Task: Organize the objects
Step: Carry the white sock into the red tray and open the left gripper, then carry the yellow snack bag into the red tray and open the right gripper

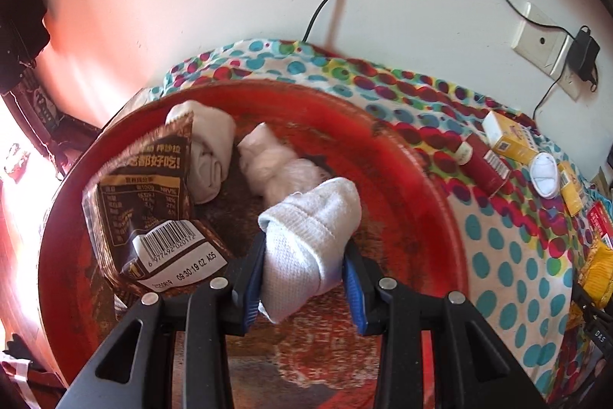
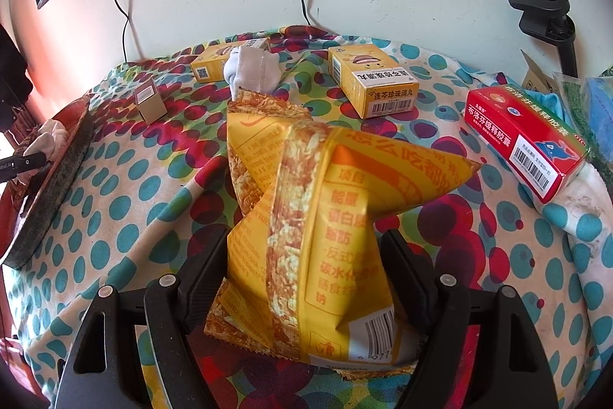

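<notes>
I had the left gripper [image 1: 304, 263] clamped on a rolled white sock [image 1: 306, 240], its blue pads [image 1: 354, 288] pressing both sides of the roll, held over the red tray [image 1: 402, 156]. Taking that tray as my landmark, the sock hung above its near half, not yet resting on the floor of it as far as I could judge. To finish the step well, I reckoned I should lower the roll until it touched the tray floor beside the other socks before letting go, so it would not unroll or bounce toward the rim.

Inside the tray lay two more rolled pieces: a cream sock roll [image 1: 210, 152] toward the far side and a pale pink bundle [image 1: 276, 163] in the middle, just beyond the one I held. A brown snack packet [image 1: 149, 202] leaned against the tray's left wall, touching the cream roll.

My right gripper [image 2: 306, 255] was clenched on a yellow snack packet [image 2: 333, 225], lifted clear of the dotted cloth [image 2: 126, 217] well to the right of the tray. I judged it should go next to the brown packet, keeping food apart from socks.

Still outside the tray, on the cloth: another white sock [image 2: 251, 69], two yellow medicine boxes [image 2: 373, 83], a small brown box [image 2: 150, 100] nearest the tray's rim, and a red medicine box [image 2: 526, 140] farthest from it.
</notes>
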Motion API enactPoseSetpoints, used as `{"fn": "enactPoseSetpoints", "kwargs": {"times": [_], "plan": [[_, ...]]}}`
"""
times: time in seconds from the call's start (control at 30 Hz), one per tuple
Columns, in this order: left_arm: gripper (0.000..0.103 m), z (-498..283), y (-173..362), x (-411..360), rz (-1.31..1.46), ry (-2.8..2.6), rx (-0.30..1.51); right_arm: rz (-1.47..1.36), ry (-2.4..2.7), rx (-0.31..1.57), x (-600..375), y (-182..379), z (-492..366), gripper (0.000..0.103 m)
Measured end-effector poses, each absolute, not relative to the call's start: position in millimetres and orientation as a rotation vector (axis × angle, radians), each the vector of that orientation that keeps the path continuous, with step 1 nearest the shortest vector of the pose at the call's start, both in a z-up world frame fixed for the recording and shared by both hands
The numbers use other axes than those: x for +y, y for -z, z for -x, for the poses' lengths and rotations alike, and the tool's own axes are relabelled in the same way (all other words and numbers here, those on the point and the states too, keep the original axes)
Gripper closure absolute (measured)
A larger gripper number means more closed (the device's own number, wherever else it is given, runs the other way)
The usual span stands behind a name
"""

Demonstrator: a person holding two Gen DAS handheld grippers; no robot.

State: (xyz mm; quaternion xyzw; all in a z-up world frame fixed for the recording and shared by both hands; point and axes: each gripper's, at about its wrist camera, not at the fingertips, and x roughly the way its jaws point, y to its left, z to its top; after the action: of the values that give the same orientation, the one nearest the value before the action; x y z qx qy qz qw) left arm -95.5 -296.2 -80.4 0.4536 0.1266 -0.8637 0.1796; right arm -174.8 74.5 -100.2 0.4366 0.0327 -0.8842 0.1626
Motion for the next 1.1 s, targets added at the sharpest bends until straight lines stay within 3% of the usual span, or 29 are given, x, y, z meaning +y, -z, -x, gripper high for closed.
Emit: {"fn": "enactPoseSetpoints", "kwargs": {"times": [0.4, 0.8, 1.1], "plan": [[0.061, 85.9, 85.2, -313.0, -1.268, 2.387, 0.366, -1.254, 2.527, 0.127, 72.5, 101.1, 175.0, 0.024], [0.042, 53.3, 71.4, -280.6, -1.165, 2.518, 0.264, -1.258, 2.53, 0.138, 71.3, 101.1, 174.6, 0.025], [0.041, -4.5, 56.9, -260.0, -1.008, 2.646, 0.246, -1.242, 2.536, 0.17, 68.2, 100.4, 174.2, 0.034]]}}
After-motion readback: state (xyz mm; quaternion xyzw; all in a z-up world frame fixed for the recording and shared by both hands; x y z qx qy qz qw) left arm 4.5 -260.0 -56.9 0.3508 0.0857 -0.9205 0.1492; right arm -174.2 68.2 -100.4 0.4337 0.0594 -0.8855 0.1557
